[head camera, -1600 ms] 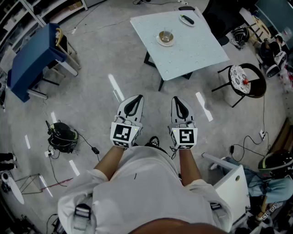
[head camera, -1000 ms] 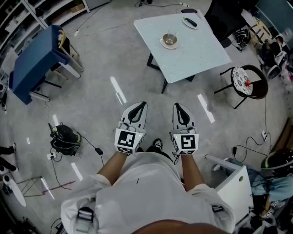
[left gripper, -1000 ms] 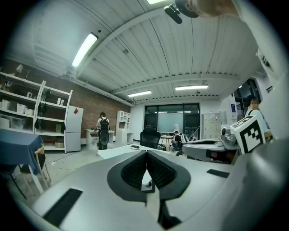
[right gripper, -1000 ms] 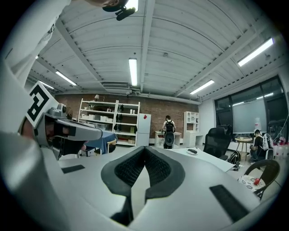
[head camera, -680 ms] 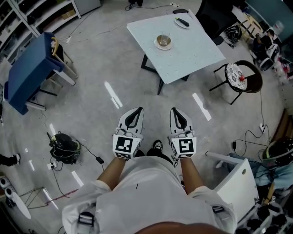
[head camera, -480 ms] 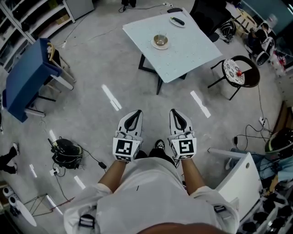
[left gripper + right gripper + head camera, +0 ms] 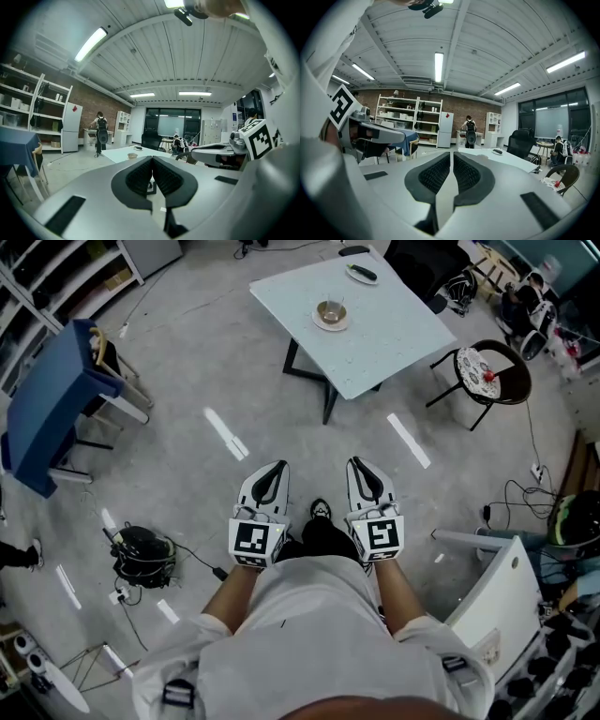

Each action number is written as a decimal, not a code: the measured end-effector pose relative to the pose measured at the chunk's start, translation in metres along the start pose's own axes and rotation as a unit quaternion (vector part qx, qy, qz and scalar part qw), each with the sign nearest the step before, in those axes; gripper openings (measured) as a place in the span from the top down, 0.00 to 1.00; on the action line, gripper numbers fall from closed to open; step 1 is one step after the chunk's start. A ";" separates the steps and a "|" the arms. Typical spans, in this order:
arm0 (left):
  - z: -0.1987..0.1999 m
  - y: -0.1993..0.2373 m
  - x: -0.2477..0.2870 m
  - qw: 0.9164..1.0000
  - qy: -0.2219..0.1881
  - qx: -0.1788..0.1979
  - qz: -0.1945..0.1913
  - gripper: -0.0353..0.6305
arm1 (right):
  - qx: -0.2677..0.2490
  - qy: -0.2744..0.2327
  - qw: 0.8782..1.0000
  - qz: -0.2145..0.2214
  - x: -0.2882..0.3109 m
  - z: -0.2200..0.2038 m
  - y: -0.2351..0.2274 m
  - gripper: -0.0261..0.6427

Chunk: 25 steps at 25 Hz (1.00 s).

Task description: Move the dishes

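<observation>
A pale table (image 7: 394, 334) stands ahead across the floor. On it sit a saucer with a glass cup (image 7: 330, 313) and, farther back, a small plate with a dark object (image 7: 361, 274). The same cup (image 7: 133, 155) shows small and distant in the left gripper view. Both grippers are held low in front of my body, far from the table. My left gripper (image 7: 274, 471) has its jaws together with nothing between them. My right gripper (image 7: 361, 468) is likewise shut and empty. The left gripper (image 7: 370, 133) appears in the right gripper view and the right gripper (image 7: 220, 152) in the left one.
A blue-draped table with a chair (image 7: 56, 390) stands at the left. A black chair with a patterned seat (image 7: 492, 376) is right of the pale table. A dark bag with cables (image 7: 141, 549) lies on the floor at left; a white panel (image 7: 497, 601) stands at right.
The view has shifted as I walk: the table now sits slightly higher and farther in the frame. Both grippers keep their shut pose side by side.
</observation>
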<state>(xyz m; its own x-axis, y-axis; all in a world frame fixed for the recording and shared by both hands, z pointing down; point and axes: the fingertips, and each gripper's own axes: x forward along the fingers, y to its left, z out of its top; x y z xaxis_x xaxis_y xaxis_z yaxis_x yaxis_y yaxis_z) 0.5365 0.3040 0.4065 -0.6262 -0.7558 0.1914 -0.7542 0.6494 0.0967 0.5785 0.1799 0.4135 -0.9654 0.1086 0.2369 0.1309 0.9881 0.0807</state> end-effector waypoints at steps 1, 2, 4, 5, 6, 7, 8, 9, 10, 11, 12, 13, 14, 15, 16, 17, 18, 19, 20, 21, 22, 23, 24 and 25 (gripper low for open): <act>-0.001 0.003 0.002 1.000 0.000 -0.002 0.001 0.92 | -0.001 0.001 1.000 0.001 0.004 0.000 -0.001 0.95; -0.001 0.007 0.006 1.000 0.001 -0.004 0.004 0.92 | -0.001 0.002 1.000 0.002 0.010 0.001 -0.002 0.95; 0.000 0.019 0.014 1.000 0.001 -0.006 0.013 0.92 | -0.002 0.003 1.000 0.006 0.025 0.002 -0.005 0.93; 0.001 0.026 0.019 1.000 0.001 -0.007 0.018 0.92 | -0.002 0.003 1.000 0.009 0.033 0.002 -0.007 0.92; 0.001 0.034 0.024 1.000 0.000 -0.007 0.022 0.92 | -0.002 0.004 1.000 0.012 0.043 0.002 -0.010 0.90; 0.002 0.042 0.029 1.000 0.000 -0.007 0.027 0.92 | -0.002 0.004 1.000 0.014 0.053 0.002 -0.013 0.90; 0.003 0.050 0.036 0.999 0.001 -0.007 0.033 0.92 | -0.001 0.003 1.000 0.018 0.064 0.003 -0.016 0.89; 0.004 0.059 0.043 0.999 0.001 -0.007 0.038 0.92 | -0.002 0.002 1.000 0.021 0.076 0.005 -0.019 0.89; 0.006 0.066 0.052 0.999 0.002 -0.007 0.042 0.92 | -0.003 0.000 1.000 0.025 0.087 0.008 -0.023 0.89; 0.010 0.073 0.061 0.999 0.001 -0.006 0.044 0.92 | -0.006 -0.003 1.000 0.028 0.098 0.012 -0.027 0.88; 0.013 0.078 0.071 0.999 0.000 -0.005 0.045 0.92 | -0.009 -0.006 0.999 0.031 0.109 0.016 -0.033 0.88; 0.017 0.083 0.081 0.999 -0.001 -0.004 0.046 0.92 | -0.012 -0.009 0.999 0.033 0.119 0.020 -0.039 0.88; 0.019 0.088 0.092 0.999 -0.001 -0.004 0.048 0.92 | -0.014 -0.011 0.999 0.036 0.130 0.024 -0.046 0.88; 0.022 0.092 0.104 0.999 -0.001 -0.005 0.050 0.92 | -0.015 -0.013 0.999 0.038 0.140 0.026 -0.053 0.88; 0.024 0.096 0.115 0.999 0.000 -0.007 0.052 0.92 | -0.015 -0.014 0.999 0.040 0.149 0.029 -0.061 0.88; 0.026 0.099 0.125 0.999 0.000 -0.009 0.053 0.92 | -0.016 -0.014 0.999 0.042 0.158 0.031 -0.068 0.87; 0.028 0.101 0.136 0.999 0.001 -0.010 0.054 0.92 | -0.016 -0.014 0.999 0.043 0.165 0.033 -0.075 0.87; 0.030 0.103 0.146 0.998 0.001 -0.010 0.054 0.92 | -0.017 -0.014 0.999 0.044 0.173 0.035 -0.083 0.87; 0.031 0.104 0.156 0.998 0.002 -0.011 0.054 0.92 | -0.017 -0.013 0.999 0.045 0.179 0.035 -0.090 0.87; 0.033 0.106 0.166 0.998 0.004 -0.011 0.054 0.92 | -0.017 -0.010 0.999 0.045 0.186 0.035 -0.098 0.87; 0.034 0.107 0.176 0.998 0.005 -0.011 0.054 0.92 | -0.017 -0.008 0.999 0.046 0.193 0.035 -0.105 0.86; 0.035 0.108 0.186 0.998 0.007 -0.011 0.055 0.92 | -0.016 -0.005 0.999 0.046 0.199 0.033 -0.113 0.86; 0.036 0.109 0.195 0.998 0.008 -0.010 0.055 0.92 | -0.015 -0.003 0.999 0.047 0.205 0.032 -0.120 0.85; 0.037 0.111 0.204 0.998 0.009 -0.009 0.056 0.92 | -0.013 -0.001 0.999 0.048 0.211 0.030 -0.126 0.85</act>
<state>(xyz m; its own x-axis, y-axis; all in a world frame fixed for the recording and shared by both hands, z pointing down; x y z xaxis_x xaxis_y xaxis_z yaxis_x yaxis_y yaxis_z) 0.3182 0.2189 0.4200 -0.7022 -0.6774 0.2192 -0.6765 0.7308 0.0915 0.3513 0.0816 0.4241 -0.9484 0.2037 0.2429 0.2296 0.9697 0.0836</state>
